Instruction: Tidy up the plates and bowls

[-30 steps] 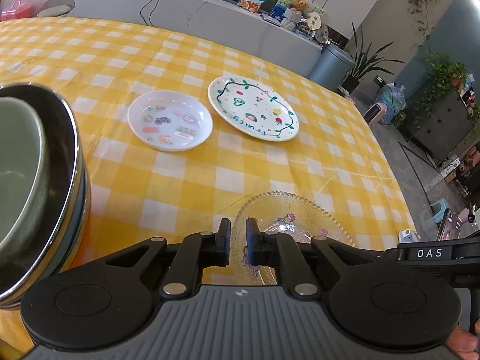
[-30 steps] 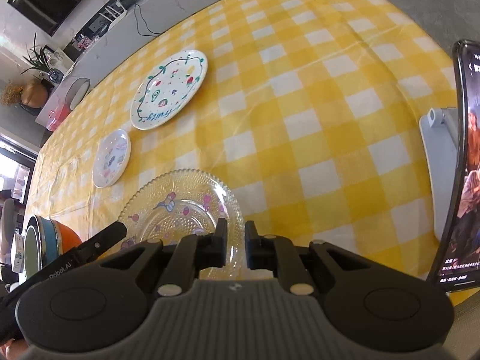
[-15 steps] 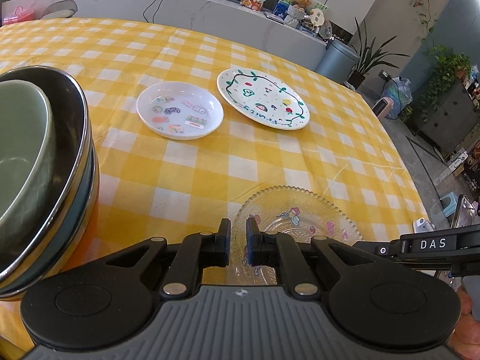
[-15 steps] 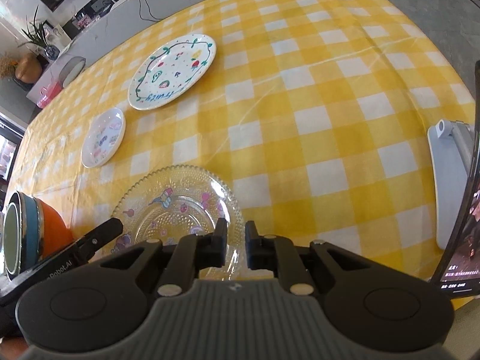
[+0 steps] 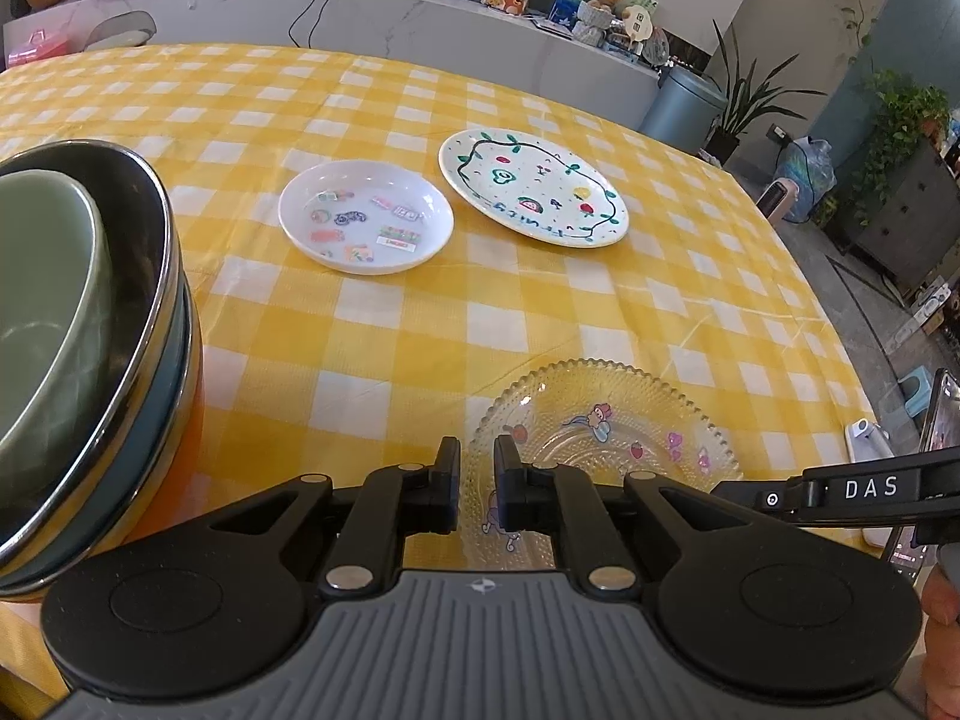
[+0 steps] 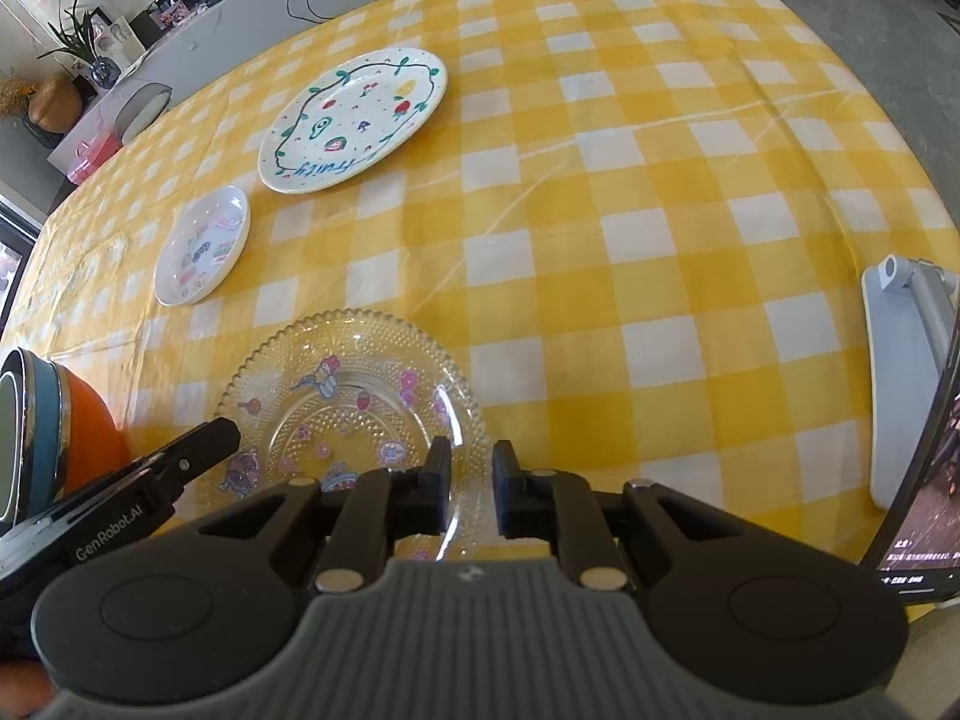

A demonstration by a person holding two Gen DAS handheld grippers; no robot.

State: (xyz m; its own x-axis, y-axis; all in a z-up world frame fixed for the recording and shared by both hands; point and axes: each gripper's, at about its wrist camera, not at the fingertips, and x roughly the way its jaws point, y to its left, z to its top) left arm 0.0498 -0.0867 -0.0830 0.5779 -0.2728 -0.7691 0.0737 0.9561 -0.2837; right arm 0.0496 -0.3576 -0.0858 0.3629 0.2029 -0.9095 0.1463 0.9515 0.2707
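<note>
Both grippers have pulled back and up a little since a second ago, so more of the glass plate (image 5: 606,438) shows in front of them now. It lies flat on the yellow checked tablecloth (image 5: 372,324), close to the near edge.

The left gripper (image 5: 477,486) hangs just over the near left rim of the glass plate. Its fingers are close together with a thin gap between them, and nothing is held in that gap. The right gripper (image 6: 468,486) hangs over the near right rim of the same plate. Its fingers also have only a thin gap, with nothing in it.

Farther back on the cloth sits a small white plate (image 5: 366,216) with little stickers on it. Just beside it, to the right in the left wrist view, is a bigger white plate (image 5: 534,195) with painted fruit and a green vine. They are near each other but do not touch.

On the left is a stack of bowls (image 5: 90,330). A green bowl sits inside a shiny metal one, with a blue one and an orange one under that. A phone on a stand (image 6: 918,396) is at the right edge of the table.
</note>
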